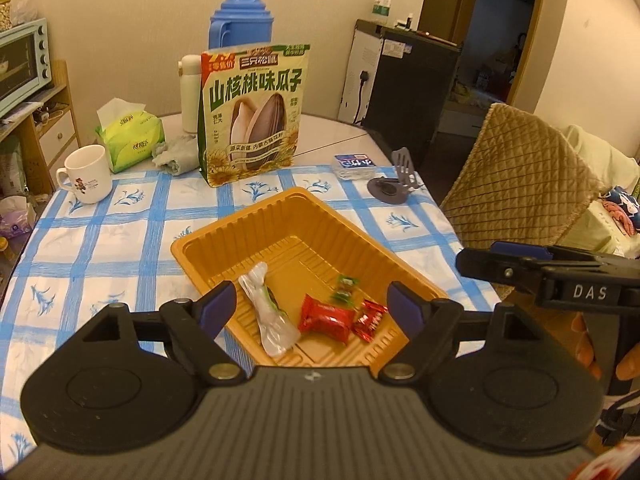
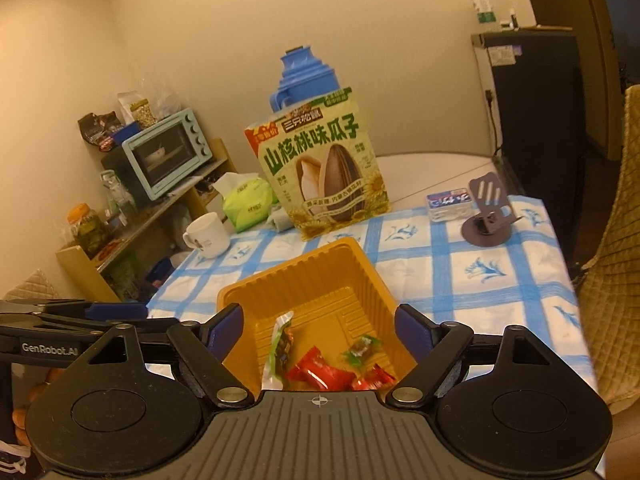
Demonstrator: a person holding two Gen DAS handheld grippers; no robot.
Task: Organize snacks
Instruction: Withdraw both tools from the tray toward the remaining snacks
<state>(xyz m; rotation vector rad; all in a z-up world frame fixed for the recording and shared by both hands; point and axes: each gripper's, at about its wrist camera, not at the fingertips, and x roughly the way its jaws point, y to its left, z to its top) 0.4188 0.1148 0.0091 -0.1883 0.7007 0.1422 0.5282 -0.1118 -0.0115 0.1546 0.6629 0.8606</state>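
An orange plastic tray (image 1: 224, 236) (image 2: 320, 264) sits on the blue-checked tablecloth. Inside lie a clear-wrapped snack (image 1: 268, 312) (image 2: 280, 344), a red packet (image 1: 326, 318) (image 2: 316, 372), a smaller red candy (image 1: 370, 318) (image 2: 376, 378) and a green candy (image 1: 345, 288) (image 2: 362, 348). My left gripper (image 1: 312, 308) is open and empty, hovering over the tray's near end. My right gripper (image 2: 318, 332) is open and empty above the same end; it also shows in the left wrist view (image 1: 496, 262) at the right. A big sunflower-seed bag (image 1: 252, 116) (image 2: 324, 172) stands behind the tray.
A white mug (image 1: 86, 174) (image 2: 206, 236), a tissue pack (image 1: 130, 138) (image 2: 244, 204), a white bottle (image 1: 190, 92) and a blue thermos (image 1: 240, 16) (image 2: 304, 76) stand at the back. A grey phone stand (image 1: 396, 180) (image 2: 488, 216) and small box (image 1: 354, 164) (image 2: 448, 202) sit right. A quilted chair (image 1: 516, 184) stands beside the table.
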